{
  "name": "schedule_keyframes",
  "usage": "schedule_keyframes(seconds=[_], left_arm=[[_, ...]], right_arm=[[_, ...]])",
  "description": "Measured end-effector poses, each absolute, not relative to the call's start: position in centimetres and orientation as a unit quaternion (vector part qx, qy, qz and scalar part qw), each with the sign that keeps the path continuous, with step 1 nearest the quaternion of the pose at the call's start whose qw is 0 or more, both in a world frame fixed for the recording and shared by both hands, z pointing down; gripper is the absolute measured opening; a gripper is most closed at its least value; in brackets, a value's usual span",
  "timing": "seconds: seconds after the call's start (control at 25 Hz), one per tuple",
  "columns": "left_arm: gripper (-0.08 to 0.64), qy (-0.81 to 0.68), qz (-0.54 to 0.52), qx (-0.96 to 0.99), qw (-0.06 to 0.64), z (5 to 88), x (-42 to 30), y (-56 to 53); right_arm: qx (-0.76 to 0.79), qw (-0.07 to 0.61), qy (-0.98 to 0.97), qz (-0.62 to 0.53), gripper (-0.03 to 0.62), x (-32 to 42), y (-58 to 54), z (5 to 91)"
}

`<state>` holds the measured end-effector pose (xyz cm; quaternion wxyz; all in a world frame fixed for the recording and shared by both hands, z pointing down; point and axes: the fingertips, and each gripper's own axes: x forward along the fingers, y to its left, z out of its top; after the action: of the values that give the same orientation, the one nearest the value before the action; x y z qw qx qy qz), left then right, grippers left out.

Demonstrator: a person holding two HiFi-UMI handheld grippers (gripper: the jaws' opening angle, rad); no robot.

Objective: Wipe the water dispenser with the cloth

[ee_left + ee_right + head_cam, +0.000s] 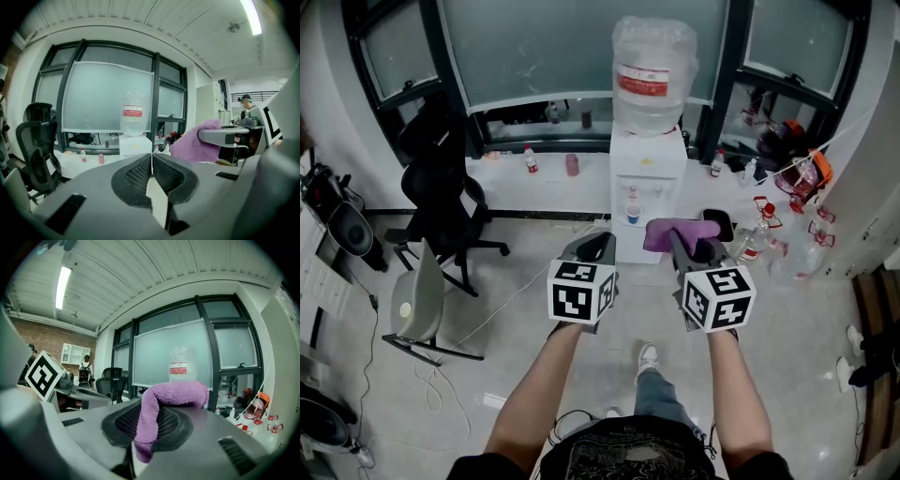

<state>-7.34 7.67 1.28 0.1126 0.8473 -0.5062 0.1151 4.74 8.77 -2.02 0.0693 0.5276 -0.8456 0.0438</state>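
Cloth [677,232]: purple, folded; hanging out of the right gripper's jaws, with one end draping over the tips and pointing at the far wall.
Right gripper [695,249]: jaws pinching down on the cloth and holding it up in the air, near the person's body.
Left gripper [594,247]: jaws pressing together with nothing between them; hovering just left of the right gripper and carrying nothing.
Water dispenser [647,185]: white cabinet standing on the floor against the far window wall, straight ahead of both grippers and well apart from them.
Bottle [653,73]: large clear one sitting upside down on top of the dispenser.
Office chair [442,192]: black, standing on the far left, out of the way.
Small bottles [767,236]: crowding the floor to the right of the dispenser.
Step in hand: judging by the gap, the cloth is being carried toward the dispenser; no wiping is happening yet.
Next move: calling for a walk forward, then bringing the cloth flat onto the dispenser's top or front while staying left of the bottles on the floor.
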Motion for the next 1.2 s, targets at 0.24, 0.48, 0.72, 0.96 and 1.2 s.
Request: schedule_keyframes(seconds=[0.24, 0.48, 0.72, 0.96, 1.2], left_arm=[[0.028, -0.505, 0.127, 0.845, 0.121, 3.0, -6.4, 2.7], [0.028, -0.51, 0.134, 0.839, 0.132, 4.2, -5.0, -4.1], [0.029, -0.519, 0.147, 0.83, 0.141, 5.3, -3.6, -10.6], [0.029, -0.542, 0.158, 0.812, 0.147, 6.4, -4.3, -16.9], [0.029, -0.559, 0.169, 0.797, 0.153, 7.9, -5.7, -21.0]], right_arm=[[0.524, 0.068, -0.848, 0.055, 0.048, 5.5, 3.4, -0.6], [0.513, 0.073, -0.852, 0.067, 0.047, 6.8, -3.5, 0.7], [0.494, 0.078, -0.862, 0.081, 0.048, 7.8, -10.7, 2.0], [0.456, 0.095, -0.881, 0.089, 0.048, 6.5, -17.6, 4.3], [0.419, 0.106, -0.896, 0.103, 0.048, 3.5, -22.9, 7.3]])
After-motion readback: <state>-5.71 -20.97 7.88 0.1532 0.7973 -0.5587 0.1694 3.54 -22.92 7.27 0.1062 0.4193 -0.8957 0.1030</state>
